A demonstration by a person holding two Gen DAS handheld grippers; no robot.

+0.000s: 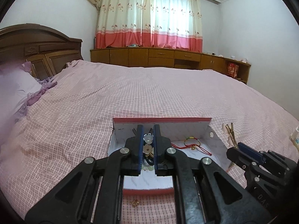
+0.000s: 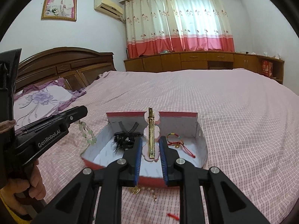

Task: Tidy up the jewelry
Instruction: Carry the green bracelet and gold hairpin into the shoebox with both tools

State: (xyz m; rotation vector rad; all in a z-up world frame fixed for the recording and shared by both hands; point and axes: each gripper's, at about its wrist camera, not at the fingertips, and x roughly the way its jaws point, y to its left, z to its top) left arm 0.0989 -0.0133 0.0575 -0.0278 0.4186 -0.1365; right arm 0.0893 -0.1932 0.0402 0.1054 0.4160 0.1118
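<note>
— What does the room look like?

— A bedroom. Both claws hang over a bed [image 1: 149, 93] with a pink checked cover. Far beyond them are floral curtains [image 2: 179, 20] with a red band over a long wooden cabinet [image 1: 168, 57]. Ahead to the left there is a dark headboard [image 2: 65, 65], a purple pillow [image 2: 41, 99], a wedding photo [image 2: 59, 2] and an air conditioner [image 2: 108, 7].

— And the claws?

— The left claw [image 1: 148, 146] is narrowed on a flower bracelet [image 1: 148, 143] whose pale green beads [image 2: 87, 132] dangle below it. The right claw [image 2: 151, 149] grips a pink hair clip [image 2: 151, 132] with a gold bar, upright between its fingers.

— Where is the box?

— The open box [image 1: 201, 160], red-edged and white inside, sits on the cover right under both claws. Inside, a red string bracelet [image 2: 177, 141] lies just right of the right claw's fingers and a black hairpiece [image 2: 124, 139] just left. A small gold piece [image 1: 134, 203] lies on the cover on the near side of the box, below the left claw.
</note>
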